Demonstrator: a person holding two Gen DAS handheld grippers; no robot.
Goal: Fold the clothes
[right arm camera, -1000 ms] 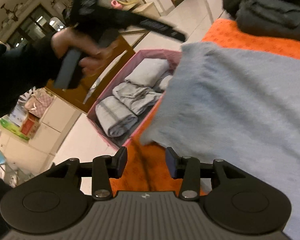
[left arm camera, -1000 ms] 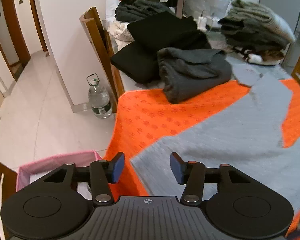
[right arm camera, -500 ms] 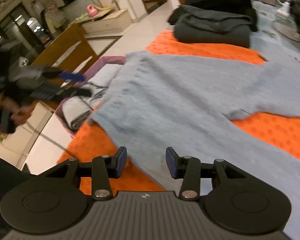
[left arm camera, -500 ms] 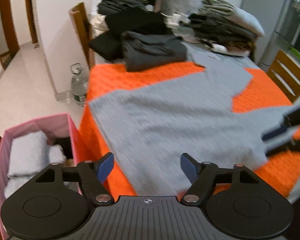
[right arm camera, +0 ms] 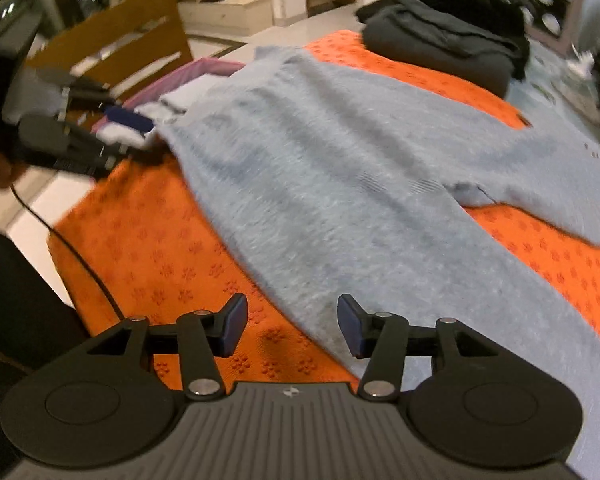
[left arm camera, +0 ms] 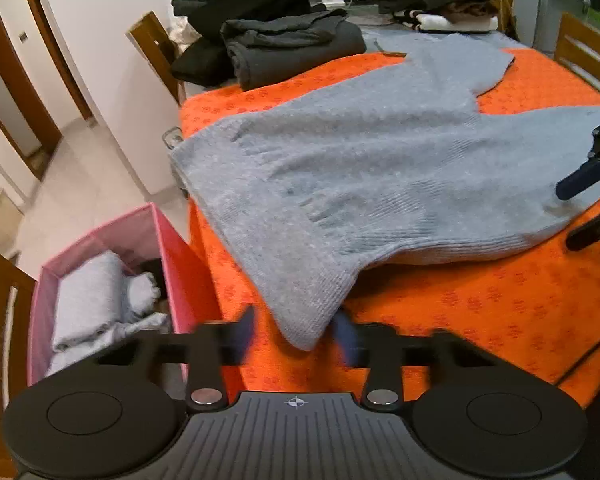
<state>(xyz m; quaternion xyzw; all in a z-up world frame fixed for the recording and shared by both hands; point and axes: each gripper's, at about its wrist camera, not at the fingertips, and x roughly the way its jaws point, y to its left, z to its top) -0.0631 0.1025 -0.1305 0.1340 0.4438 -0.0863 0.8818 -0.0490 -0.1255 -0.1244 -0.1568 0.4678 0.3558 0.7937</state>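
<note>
Left wrist cam sits just behind the left gripper [left arm camera: 296, 334], tilted steeply down, close over the near corner of the grey sweater [left arm camera: 380, 184] — pink bin [left arm camera: 172, 248] to its left. Right wrist cam looks down past the right gripper [right arm camera: 292, 330] at the sweater's near edge. Both share sweater, orange cloth [left arm camera: 500, 312], dark folded pile [left arm camera: 292, 48] — each cam also catches the other gripper.

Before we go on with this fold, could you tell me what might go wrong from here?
The left claw is closing around only the tip of the grey sweater's corner, so it may slip free on lifting. That side of the sweater overhangs the table edge above the pink bin and could slide off. The right claw, opening, has only the hem edge between its pads and may miss it.
</note>
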